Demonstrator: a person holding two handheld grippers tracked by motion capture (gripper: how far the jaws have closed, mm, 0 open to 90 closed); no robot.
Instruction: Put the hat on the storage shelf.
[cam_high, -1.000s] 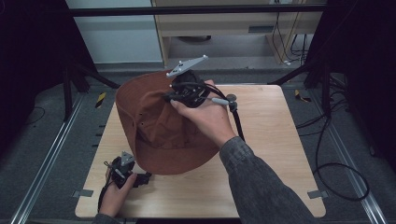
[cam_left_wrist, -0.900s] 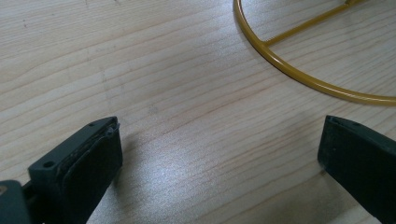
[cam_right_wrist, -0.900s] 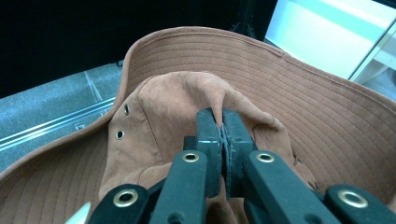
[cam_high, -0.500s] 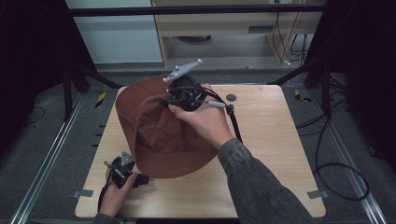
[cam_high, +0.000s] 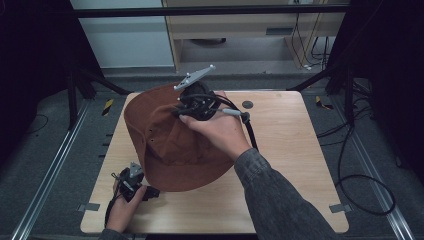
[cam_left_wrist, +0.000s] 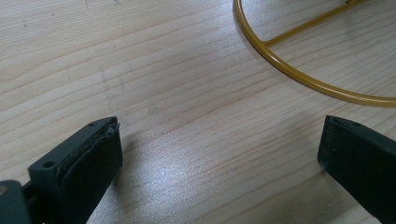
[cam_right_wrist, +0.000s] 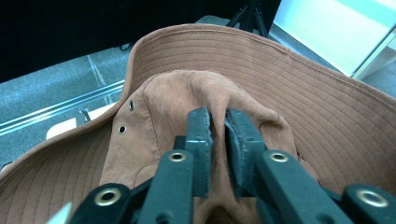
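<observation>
Right tongs (cam_right_wrist: 217, 140), jaws just easing apart, still pinch a fold of the soft, light hat (cam_high: 165, 135) over the table (cam_high: 290, 150); left tongs (cam_left_wrist: 219, 154) gape, empty. Grip the stitched brim.

Background items, table and room

Light wood table (cam_high: 290, 165) with a small dark round spot (cam_high: 247, 105) near its far edge; yellow wire ring (cam_left_wrist: 299, 77) lying flat on the tabletop. Black cables (cam_high: 360, 165) loop on the grey floor at right, yellow-black marker (cam_high: 107, 106) on the floor at left, wooden cabinet (cam_high: 235, 25) behind.
</observation>
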